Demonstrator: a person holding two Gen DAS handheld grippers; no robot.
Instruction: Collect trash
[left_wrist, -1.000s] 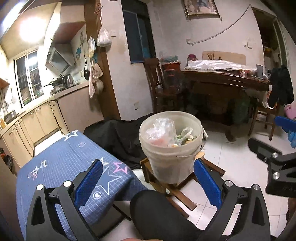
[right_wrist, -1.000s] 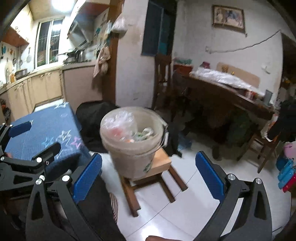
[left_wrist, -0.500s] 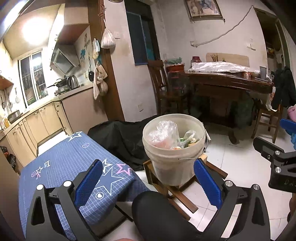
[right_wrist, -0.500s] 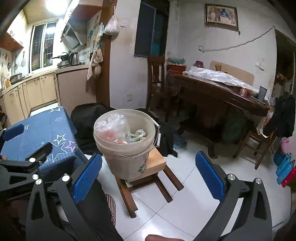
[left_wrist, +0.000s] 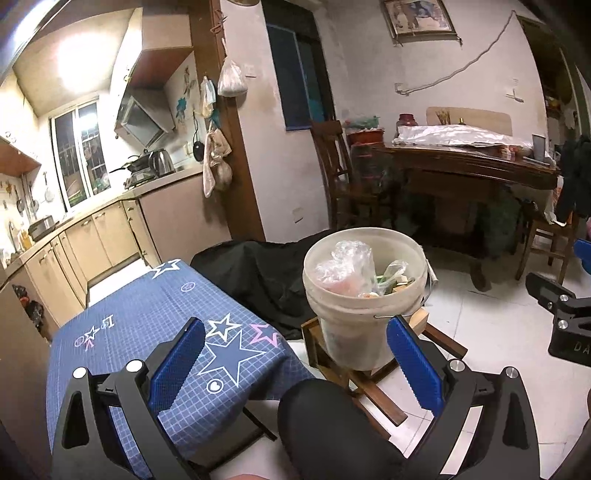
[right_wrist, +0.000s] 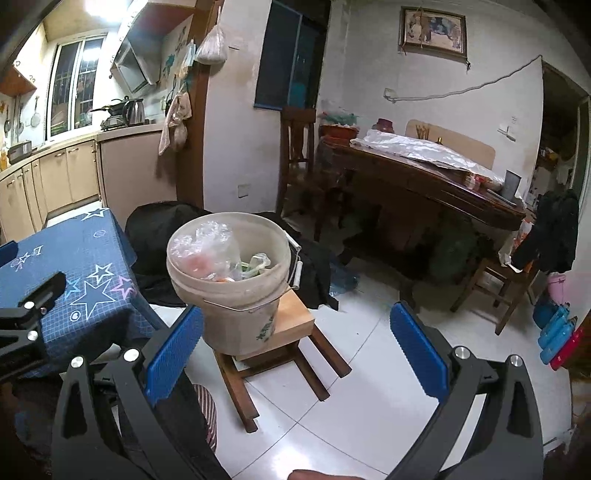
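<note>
Compared with a second ago, the bucket (left_wrist: 364, 295) sits a little higher and farther off in both views, more floor showing beneath the stool in the right wrist view; the kitchen and dining room look steadier and sharper. Nothing in the room itself has shifted.

There is one off-white plastic bucket (right_wrist: 236, 284), standing upright on one small wooden stool (right_wrist: 291, 325) on the white tiled floor (right_wrist: 369, 373). Inside it lie crumpled clear plastic bags (left_wrist: 347, 266) and some greenish scraps, filling it nearly to the rim. One table with a blue star-patterned cloth (left_wrist: 147, 332) stands just left of the stool, and one black garment (left_wrist: 258, 273) is heaped behind them. Farther right is one dark wooden dining table (right_wrist: 424, 184).

The left claw (left_wrist: 295, 358) is spread wide, its two blue pads apart, gripping nothing and touching nothing; the bucket shows between them, well beyond. The right claw (right_wrist: 295, 347) is equally wide apart and empty, with stool and floor between its pads.
</note>
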